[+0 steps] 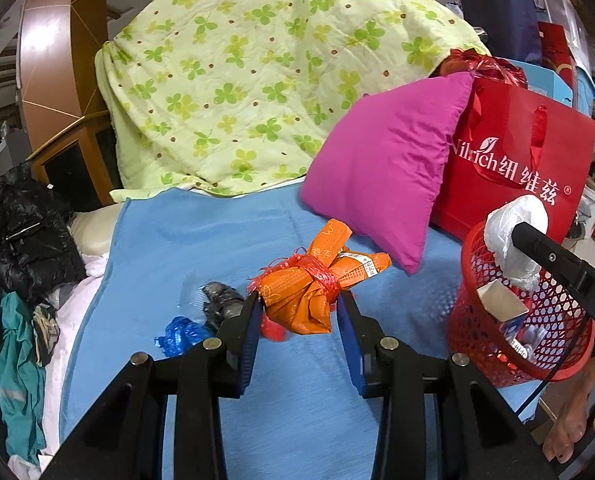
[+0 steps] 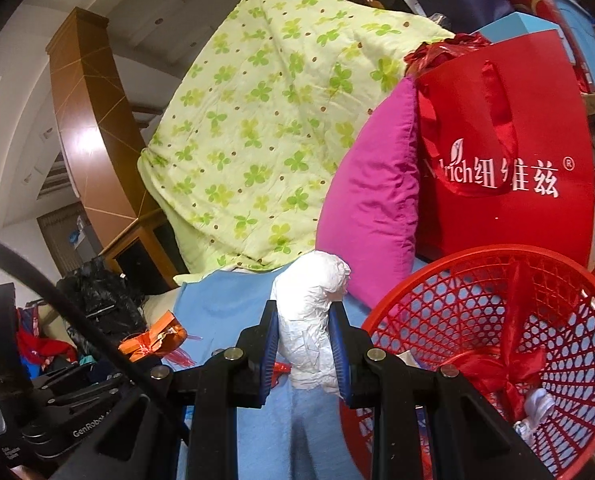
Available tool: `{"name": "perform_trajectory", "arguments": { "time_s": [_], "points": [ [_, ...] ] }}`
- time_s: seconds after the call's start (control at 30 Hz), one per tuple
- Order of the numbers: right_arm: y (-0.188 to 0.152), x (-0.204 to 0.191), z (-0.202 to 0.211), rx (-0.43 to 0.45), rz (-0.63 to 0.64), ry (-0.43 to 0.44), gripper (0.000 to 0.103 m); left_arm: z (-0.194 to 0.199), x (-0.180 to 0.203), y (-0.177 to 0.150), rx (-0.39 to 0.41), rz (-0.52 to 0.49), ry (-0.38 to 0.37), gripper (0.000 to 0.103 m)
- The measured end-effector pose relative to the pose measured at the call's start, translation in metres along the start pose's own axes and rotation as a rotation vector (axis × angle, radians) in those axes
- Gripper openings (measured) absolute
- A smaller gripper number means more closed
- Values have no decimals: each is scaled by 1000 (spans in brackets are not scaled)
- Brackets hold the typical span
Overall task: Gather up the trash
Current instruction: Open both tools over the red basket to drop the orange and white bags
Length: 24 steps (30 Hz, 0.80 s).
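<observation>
Between the left gripper's (image 1: 299, 312) fingers sits an orange bundle (image 1: 317, 280), gripped; the right gripper (image 2: 303, 344) is clamped on a white wad (image 2: 311, 320), beside the basket (image 2: 497, 320).

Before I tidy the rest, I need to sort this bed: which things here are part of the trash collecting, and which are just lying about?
Part of the job:
- orange wrapped bundle, in the left gripper
- white crumpled bag, in the right gripper
- red mesh basket
- blue plastic scrap

Lying about:
- magenta pillow
- clover quilt
- red gift bag
- black jacket
</observation>
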State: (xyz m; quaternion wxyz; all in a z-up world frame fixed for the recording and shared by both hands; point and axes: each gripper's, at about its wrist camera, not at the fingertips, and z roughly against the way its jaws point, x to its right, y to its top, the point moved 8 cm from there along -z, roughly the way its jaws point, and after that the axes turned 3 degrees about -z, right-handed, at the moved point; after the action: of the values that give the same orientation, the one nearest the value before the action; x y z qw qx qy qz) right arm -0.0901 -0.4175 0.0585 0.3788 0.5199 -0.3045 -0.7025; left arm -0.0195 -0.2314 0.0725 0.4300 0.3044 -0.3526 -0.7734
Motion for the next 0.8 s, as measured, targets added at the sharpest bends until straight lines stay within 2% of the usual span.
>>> {"name": "perform_trajectory", "arguments": {
  "time_s": [0.8],
  "points": [
    [22,51,23,62,-120,-66,27,-12,73,38,30,-85,-109,40]
  ]
}}
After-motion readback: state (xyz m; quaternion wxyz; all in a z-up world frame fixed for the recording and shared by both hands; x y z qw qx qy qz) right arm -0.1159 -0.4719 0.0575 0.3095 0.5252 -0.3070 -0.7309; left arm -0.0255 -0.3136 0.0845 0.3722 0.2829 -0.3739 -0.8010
